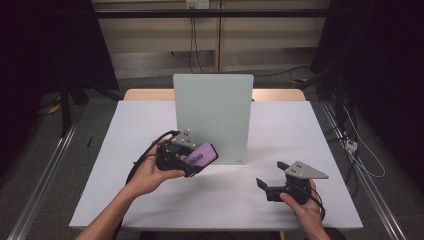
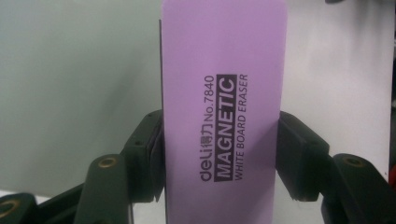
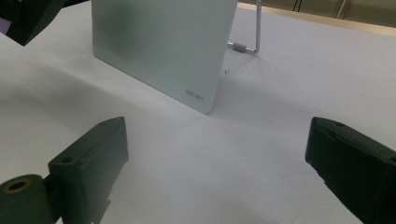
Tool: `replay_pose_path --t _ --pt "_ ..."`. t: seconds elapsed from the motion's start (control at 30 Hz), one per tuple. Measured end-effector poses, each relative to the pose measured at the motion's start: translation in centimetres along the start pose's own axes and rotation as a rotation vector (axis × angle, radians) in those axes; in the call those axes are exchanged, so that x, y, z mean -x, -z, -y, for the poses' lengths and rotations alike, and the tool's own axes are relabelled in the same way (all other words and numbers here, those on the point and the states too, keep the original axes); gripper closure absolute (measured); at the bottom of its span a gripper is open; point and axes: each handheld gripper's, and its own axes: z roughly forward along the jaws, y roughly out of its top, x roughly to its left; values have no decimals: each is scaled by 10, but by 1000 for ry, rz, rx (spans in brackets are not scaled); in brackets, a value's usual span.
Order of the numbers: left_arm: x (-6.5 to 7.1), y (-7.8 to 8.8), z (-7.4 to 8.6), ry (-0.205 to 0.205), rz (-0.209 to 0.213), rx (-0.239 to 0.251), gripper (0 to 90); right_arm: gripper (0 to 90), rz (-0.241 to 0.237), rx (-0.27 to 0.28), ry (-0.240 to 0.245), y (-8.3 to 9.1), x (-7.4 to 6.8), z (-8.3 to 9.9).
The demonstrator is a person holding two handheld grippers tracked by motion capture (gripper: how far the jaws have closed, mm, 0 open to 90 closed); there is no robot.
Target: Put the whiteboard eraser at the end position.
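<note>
White table (image 1: 150,150) carries an upright board (image 1: 212,117). Left gripper (image 1: 197,161) clamps the purple eraser (image 2: 223,112) before the board, its lower end cut off. Right gripper (image 1: 272,176) gapes empty.

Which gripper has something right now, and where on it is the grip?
The left gripper clamps the purple eraser across its long side edges. The right gripper is open and empty.

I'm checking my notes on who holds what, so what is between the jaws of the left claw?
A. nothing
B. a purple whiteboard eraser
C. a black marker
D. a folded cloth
B: the left claw has its jaws pressed on both sides of the purple eraser, printed "magnetic white board eraser".
</note>
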Motion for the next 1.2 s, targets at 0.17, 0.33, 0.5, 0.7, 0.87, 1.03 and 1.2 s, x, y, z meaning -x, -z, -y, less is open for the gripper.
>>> replay_pose_path --t 0.17,0.33,0.5,0.7,0.87,1.03,1.2 --pt "0 -6 -1 5 24 -28 408 59 -3 2 -3 1 0 0" --pt "5 -15 1 -10 44 -59 408 59 -7 3 -6 1 0 0" --pt "14 -29 0 -32 71 -109 408 59 -10 4 -7 0 0 1" --pt "19 -40 -2 -17 84 -131 408 59 -8 4 -8 0 1 1" --pt "21 -50 -4 -38 105 -171 408 59 -4 1 -6 -1 1 0" --pt "21 -56 -5 -23 127 -177 407 59 1 -1 -8 -2 1 0" --pt "23 -61 -3 -23 142 -185 407 59 6 -2 -11 -2 1 0"
